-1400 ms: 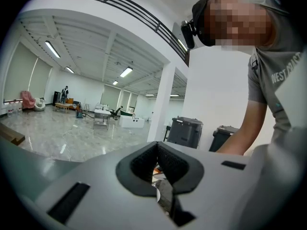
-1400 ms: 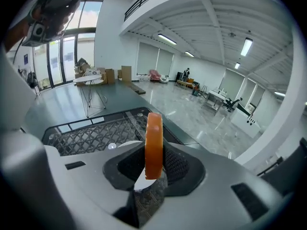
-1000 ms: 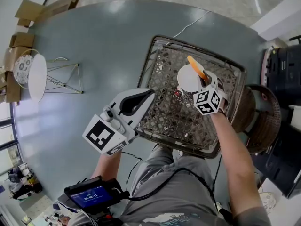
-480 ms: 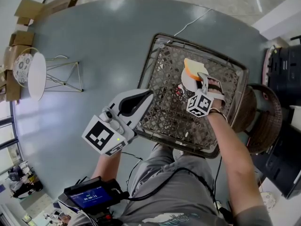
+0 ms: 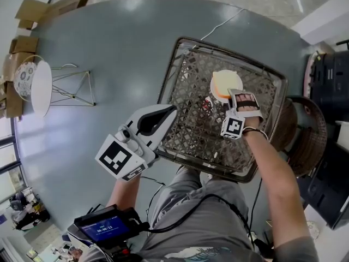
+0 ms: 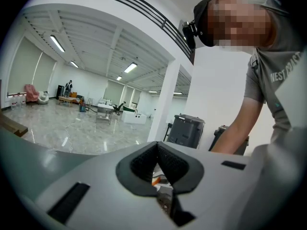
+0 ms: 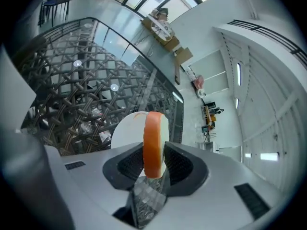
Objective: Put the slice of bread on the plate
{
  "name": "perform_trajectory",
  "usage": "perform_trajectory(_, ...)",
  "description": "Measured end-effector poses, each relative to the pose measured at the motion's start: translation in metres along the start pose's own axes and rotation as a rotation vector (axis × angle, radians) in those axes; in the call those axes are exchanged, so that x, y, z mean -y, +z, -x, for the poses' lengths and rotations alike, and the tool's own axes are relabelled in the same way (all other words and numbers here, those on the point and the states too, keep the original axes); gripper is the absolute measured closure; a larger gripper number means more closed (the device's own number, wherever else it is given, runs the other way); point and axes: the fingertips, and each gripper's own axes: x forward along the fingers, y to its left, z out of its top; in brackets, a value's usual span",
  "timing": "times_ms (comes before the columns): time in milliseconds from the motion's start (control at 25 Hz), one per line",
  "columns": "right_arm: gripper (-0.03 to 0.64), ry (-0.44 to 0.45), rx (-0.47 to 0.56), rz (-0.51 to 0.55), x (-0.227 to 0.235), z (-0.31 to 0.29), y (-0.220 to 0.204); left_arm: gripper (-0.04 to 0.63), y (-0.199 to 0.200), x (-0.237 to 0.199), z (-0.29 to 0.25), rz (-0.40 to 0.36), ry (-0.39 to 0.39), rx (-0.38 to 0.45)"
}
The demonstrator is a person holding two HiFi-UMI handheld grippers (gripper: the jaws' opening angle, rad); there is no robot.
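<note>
The right gripper (image 7: 154, 163) pinches the slice of bread (image 7: 153, 133) between its fingers, which are spread only as wide as the slice is thick. The bread sits right over the white plate (image 7: 124, 128) inside the wire basket (image 5: 185, 130) on the bench (image 5: 109, 48). I cannot tell whether bread and plate touch. The left gripper (image 5: 163, 116), fingers pressed together and empty, hovers at the basket's rim.

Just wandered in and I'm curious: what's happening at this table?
A person works two hand-held grippers. The right gripper grips a slice of bread over a white plate in a woven tray; it isn't released yet. The left gripper is at the tray's edge, jaws together, empty.
</note>
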Motion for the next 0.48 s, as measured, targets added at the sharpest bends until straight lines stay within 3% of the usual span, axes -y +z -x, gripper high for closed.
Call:
perform_trajectory(240, 0.503, 0.066, -0.008, 0.083, -0.018, -0.008, -0.006, 0.589, -0.004, 0.001, 0.002, 0.007, 0.0, -0.008)
perform_trajectory(480, 0.45, 0.262, -0.069, 0.169, -0.049, -0.016, -0.017, 0.589, -0.004, 0.001, 0.002, 0.014, 0.007, -0.011)
